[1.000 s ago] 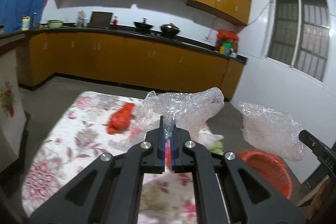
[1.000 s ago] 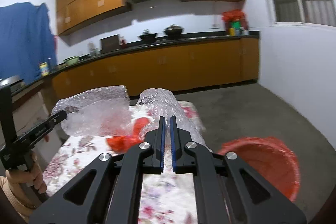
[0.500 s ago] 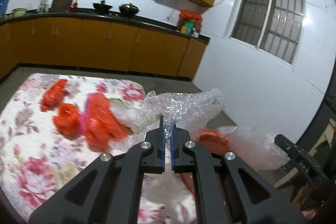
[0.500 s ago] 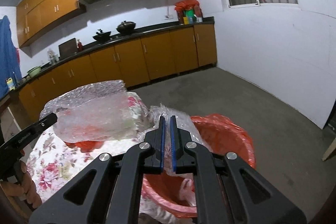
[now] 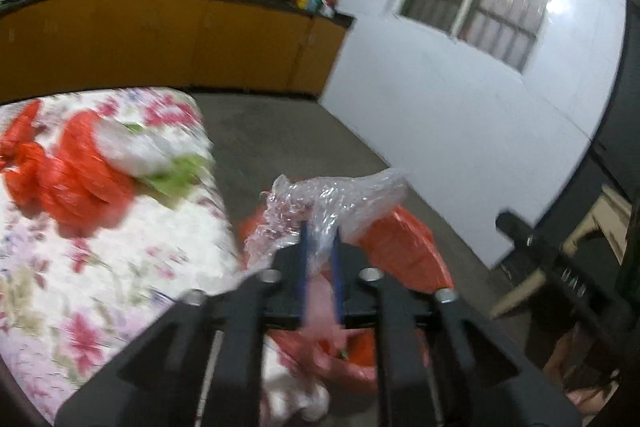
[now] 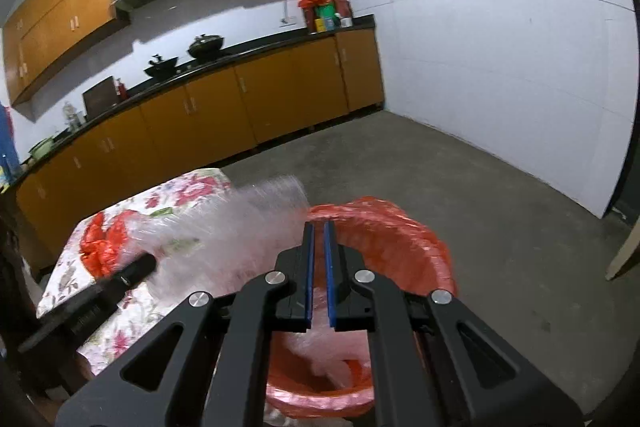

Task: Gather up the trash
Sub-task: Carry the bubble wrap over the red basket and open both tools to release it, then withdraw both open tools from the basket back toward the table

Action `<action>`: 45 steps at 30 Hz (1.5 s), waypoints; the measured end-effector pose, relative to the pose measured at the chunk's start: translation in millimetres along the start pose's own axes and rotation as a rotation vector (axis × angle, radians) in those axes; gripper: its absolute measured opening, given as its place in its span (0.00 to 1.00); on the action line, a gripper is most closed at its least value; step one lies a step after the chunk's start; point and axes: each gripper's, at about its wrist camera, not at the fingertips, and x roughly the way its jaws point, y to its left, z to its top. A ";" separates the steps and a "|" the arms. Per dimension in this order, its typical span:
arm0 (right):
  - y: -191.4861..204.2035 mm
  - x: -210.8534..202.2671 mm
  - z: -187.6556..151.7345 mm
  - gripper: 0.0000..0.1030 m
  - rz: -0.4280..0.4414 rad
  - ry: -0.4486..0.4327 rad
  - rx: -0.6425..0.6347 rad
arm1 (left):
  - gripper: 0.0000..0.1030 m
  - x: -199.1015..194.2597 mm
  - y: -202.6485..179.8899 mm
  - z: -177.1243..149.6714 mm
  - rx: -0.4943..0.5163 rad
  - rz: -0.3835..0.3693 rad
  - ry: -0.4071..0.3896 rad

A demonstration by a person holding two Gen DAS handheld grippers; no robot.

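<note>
My left gripper (image 5: 319, 227) has its jaws slightly parted with a sheet of clear bubble wrap (image 5: 332, 197) between them, above the red-lined trash bin (image 5: 404, 239). The same wrap (image 6: 236, 227) shows blurred in the right wrist view, left of my right gripper (image 6: 319, 227). My right gripper is a little open and empty, over the bin (image 6: 400, 239). Another piece of bubble wrap (image 6: 336, 351) lies inside the bin. Red plastic bags (image 5: 76, 171) and white and green trash (image 5: 160, 159) lie on the floral table (image 5: 120, 267).
The table's corner (image 6: 192, 187) sits just left of the bin. Orange kitchen cabinets (image 6: 248, 99) run along the far wall. Bare concrete floor (image 6: 480, 187) lies to the right. A wooden stool (image 5: 592, 227) stands at far right.
Both grippers swung right from the table to over the bin. My right gripper let go of its bubble wrap, which now lies in the bin. My left gripper's jaws have parted slightly.
</note>
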 end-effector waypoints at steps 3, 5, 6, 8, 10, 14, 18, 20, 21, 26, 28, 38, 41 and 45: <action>-7.9 -2.0 -1.2 0.08 -0.018 0.006 0.006 | 0.40 6.1 -1.3 -9.7 0.025 0.006 0.020; -7.9 -3.3 -1.4 0.16 -0.026 0.006 0.006 | 0.40 4.2 5.5 -12.0 0.020 0.014 0.024; -6.1 -3.3 -1.1 0.23 -0.027 0.005 0.002 | 0.41 1.3 10.1 -12.1 0.015 0.021 0.021; 0.8 -4.8 -0.4 0.36 -0.020 -0.002 -0.014 | 0.43 -7.4 19.9 -11.2 0.015 0.050 0.001; 12.7 -6.8 0.5 0.54 -0.004 -0.014 -0.036 | 0.50 -18.2 30.6 -9.8 0.016 0.095 -0.025; 35.2 -3.0 1.4 0.62 0.051 -0.010 -0.069 | 0.55 -43.6 59.0 -9.7 0.018 0.210 -0.066; 64.2 9.2 -0.7 0.62 0.121 0.026 -0.093 | 0.58 -65.8 97.2 -8.0 -0.011 0.312 -0.086; 82.6 15.5 -2.7 0.62 0.155 0.043 -0.113 | 0.59 -77.0 120.0 -6.8 -0.040 0.360 -0.092; 91.7 18.6 -3.8 0.62 0.170 0.050 -0.124 | 0.59 -82.6 130.9 -6.8 -0.054 0.383 -0.097; 138.9 38.2 -10.5 0.62 0.246 0.100 -0.185 | 0.59 -110.4 180.4 -7.4 -0.114 0.485 -0.121; 155.0 46.0 -14.7 0.61 0.265 0.117 -0.212 | 0.59 -118.4 196.6 -6.7 -0.141 0.514 -0.127; 206.9 85.6 -22.5 0.51 0.312 0.196 -0.266 | 0.59 -132.8 235.5 -5.6 -0.198 0.569 -0.150; 217.1 102.9 -17.5 0.51 0.304 0.189 -0.276 | 0.59 -132.3 238.7 -5.4 -0.200 0.570 -0.151; 225.2 142.8 -5.6 0.51 0.310 0.223 -0.231 | 0.59 -128.7 242.8 -2.3 -0.205 0.566 -0.158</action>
